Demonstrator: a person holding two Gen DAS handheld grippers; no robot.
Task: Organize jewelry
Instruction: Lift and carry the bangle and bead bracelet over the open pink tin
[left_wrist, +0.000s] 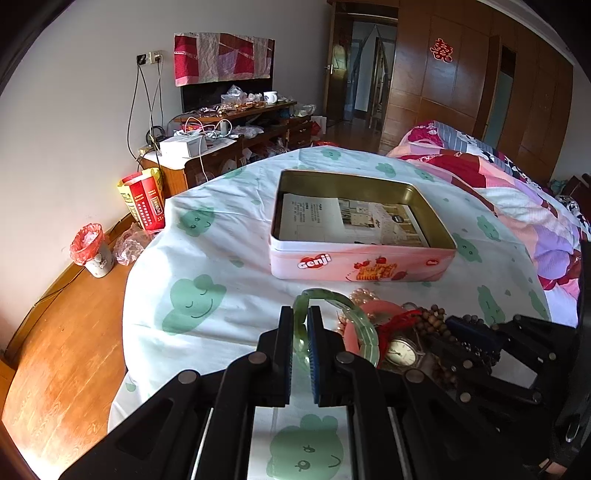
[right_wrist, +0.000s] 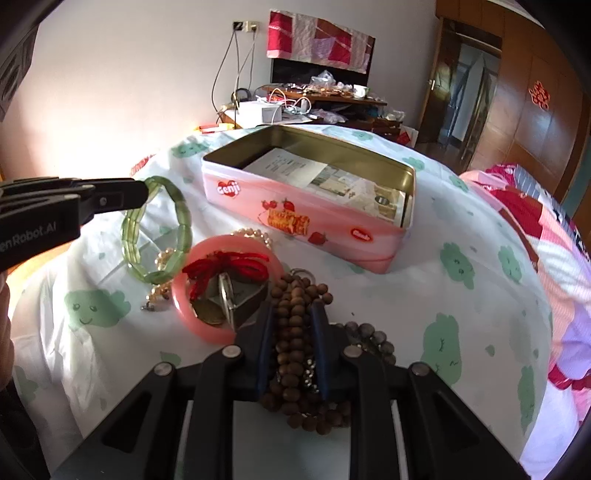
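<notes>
I have the left gripper (left_wrist: 300, 334) pinching the green bracelet (right_wrist: 159, 229) and the right gripper (right_wrist: 291, 332) clamping the wooden beads (right_wrist: 295, 325), near the tin (left_wrist: 354, 264); tangled strands may drag neighbours.

A white bedsheet (left_wrist: 229, 266) printed with green cartoon shapes is being lit by sunlight. A small bin (left_wrist: 94, 254) lined with red plastic is being kept on the wooden floor (left_wrist: 62, 350), near a red and yellow bag (left_wrist: 144, 201).
</notes>
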